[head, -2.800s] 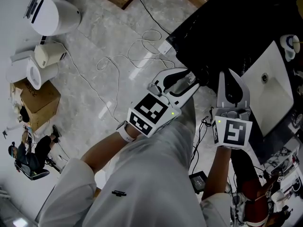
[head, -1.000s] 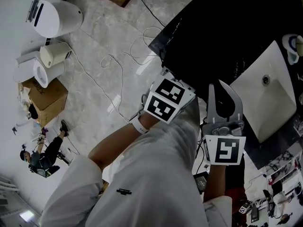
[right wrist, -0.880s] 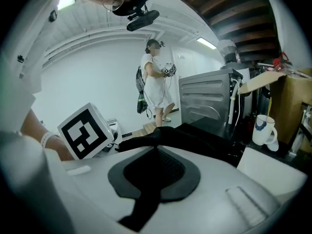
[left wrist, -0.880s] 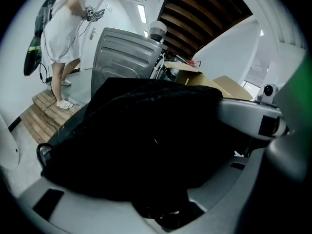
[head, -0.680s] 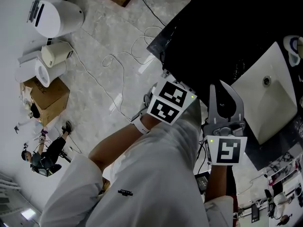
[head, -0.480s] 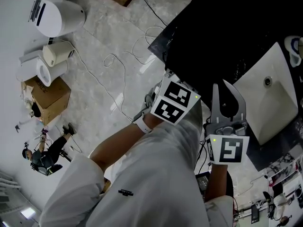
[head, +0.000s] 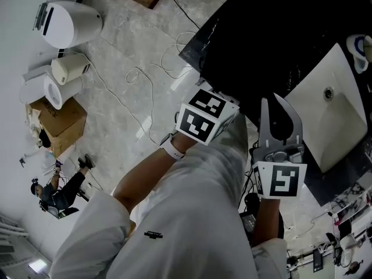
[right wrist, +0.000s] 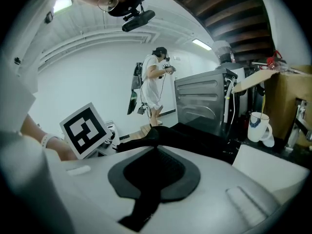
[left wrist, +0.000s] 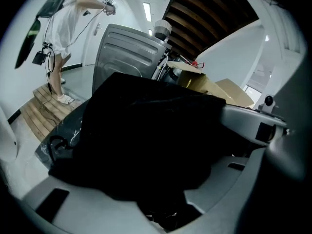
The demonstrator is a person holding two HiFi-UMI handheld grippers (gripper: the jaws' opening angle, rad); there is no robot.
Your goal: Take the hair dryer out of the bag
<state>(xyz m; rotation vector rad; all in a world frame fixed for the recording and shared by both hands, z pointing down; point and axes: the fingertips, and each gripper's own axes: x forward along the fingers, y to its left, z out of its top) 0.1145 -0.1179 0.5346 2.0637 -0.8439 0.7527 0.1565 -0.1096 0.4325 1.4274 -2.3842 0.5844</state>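
Hair dryer not yet exposed — left gripper (left wrist: 161, 147) jaws, wide apart, have just been narrowed around black bag (head: 273, 34) fabric, unclamped, while a fold is pinched in the closed right gripper (right wrist: 155, 150) — the opening is judged under preparation.

The person is wearing a loose white fabric top (head: 174, 214) with wide short sleeves, and a small black printed mark (head: 154, 235) is showing on its front. The same white cloth is covering the right upper arm as a white sleeve (head: 272, 261). A narrow white band (head: 170, 150) is circling the wrist of the left hand (right wrist: 57, 152). A black camera mount (right wrist: 139, 14) is being worn on the head.
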